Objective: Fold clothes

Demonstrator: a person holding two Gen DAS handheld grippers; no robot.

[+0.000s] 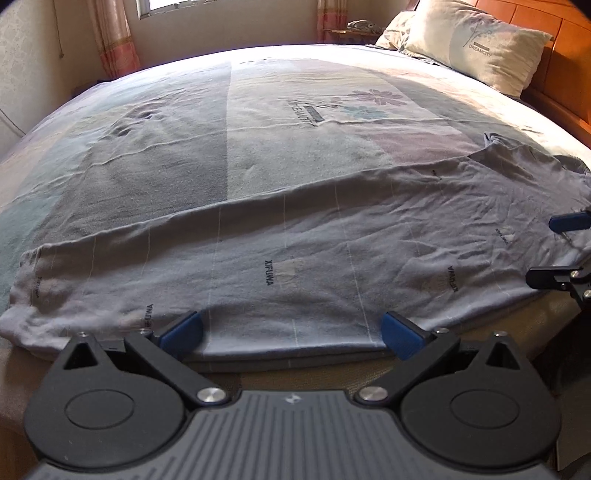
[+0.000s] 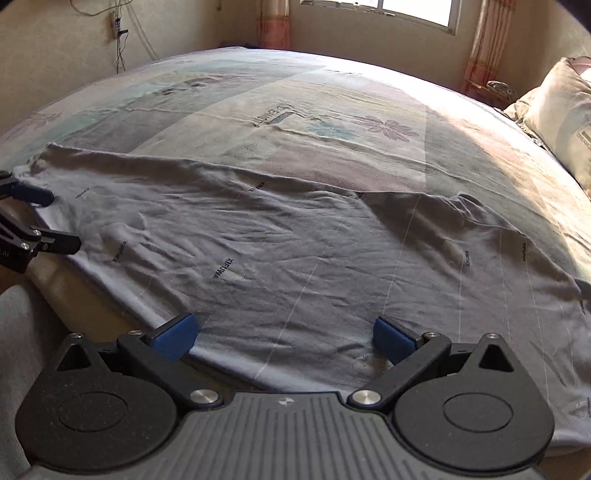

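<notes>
A pale lilac-grey garment point(image 1: 295, 243) printed with small dark words and thin white lines lies spread flat along the near side of the bed point(image 1: 229, 122), its near hem at the mattress edge. My left gripper point(image 1: 291, 334) is open, its blue pads astride that hem with nothing pinched. In the right wrist view the same garment point(image 2: 295, 240) fills the middle, and my right gripper point(image 2: 284, 338) is open over its near edge. Each gripper shows at the edge of the other's view: the right gripper point(image 1: 554, 251), the left gripper point(image 2: 59, 221), both open.
The bed carries a patchwork sheet with flower prints point(image 1: 376, 98). Pillows point(image 1: 476, 48) lean on an orange wooden headboard point(image 1: 554, 74) at the right. A window point(image 2: 413, 11) with pink curtains lies beyond. Cables hang on the far wall point(image 2: 118, 33).
</notes>
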